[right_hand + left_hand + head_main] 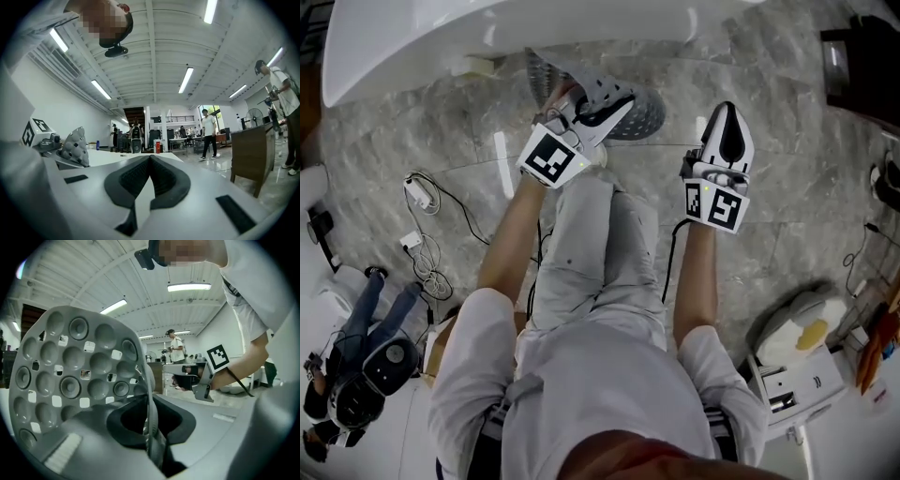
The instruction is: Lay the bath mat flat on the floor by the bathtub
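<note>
Bath mat (645, 114) was mostly hidden behind the left gripper (614, 101) in head view. Only a holed grey patch showed, just near of the bathtub (487, 37) rim; floor contact couldn't be told. Left fingers were clamped on the mat's edge, suction cups filling that gripper view's left. Right gripper (727, 108) fingers were closed and empty, apart from the mat. Marble floor (787, 141) lay open to the right, with cables (422, 202) at left.
</note>
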Tool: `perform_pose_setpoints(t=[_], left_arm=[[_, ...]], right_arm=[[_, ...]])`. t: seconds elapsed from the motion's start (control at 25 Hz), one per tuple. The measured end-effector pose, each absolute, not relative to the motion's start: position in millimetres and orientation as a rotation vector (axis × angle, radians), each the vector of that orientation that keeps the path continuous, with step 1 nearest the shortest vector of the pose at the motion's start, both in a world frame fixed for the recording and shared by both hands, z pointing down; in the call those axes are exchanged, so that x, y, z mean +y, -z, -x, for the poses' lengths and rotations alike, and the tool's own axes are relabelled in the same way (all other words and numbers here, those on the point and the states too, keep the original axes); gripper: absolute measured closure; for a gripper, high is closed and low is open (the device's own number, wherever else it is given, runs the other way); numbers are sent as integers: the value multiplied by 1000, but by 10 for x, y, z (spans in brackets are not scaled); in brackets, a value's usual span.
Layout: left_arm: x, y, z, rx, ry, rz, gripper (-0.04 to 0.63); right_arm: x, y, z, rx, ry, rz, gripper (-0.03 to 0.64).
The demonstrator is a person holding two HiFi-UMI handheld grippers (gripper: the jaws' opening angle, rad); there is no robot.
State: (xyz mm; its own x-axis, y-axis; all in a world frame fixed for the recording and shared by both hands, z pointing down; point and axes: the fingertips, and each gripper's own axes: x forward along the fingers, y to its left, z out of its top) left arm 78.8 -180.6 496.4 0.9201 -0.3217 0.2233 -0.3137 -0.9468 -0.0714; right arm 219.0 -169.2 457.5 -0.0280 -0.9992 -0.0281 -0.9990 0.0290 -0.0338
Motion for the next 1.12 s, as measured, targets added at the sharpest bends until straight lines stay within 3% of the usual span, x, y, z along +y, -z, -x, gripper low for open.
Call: perform_pose_setpoints(t=[0.32,0.68,0.84,1.12], left_arm=[[-1428,-4672,-1639,-193,247,2949,571],[-1362,-5977,-1152,-513,655,2853,571],[-1632,-6819,-706,-406,864,2920,574],[-2146,-8232,143,150,1130,3152,574]], right_arm=[[-1580,-4455,-2668,2097,7,2287,615],[-1657,-5151,-2516,2172,20,2233,615],[-1809,-5715,-2383,2207,12,2184,615],[-1981,-6656,-2239,2263,-55,2124,615]])
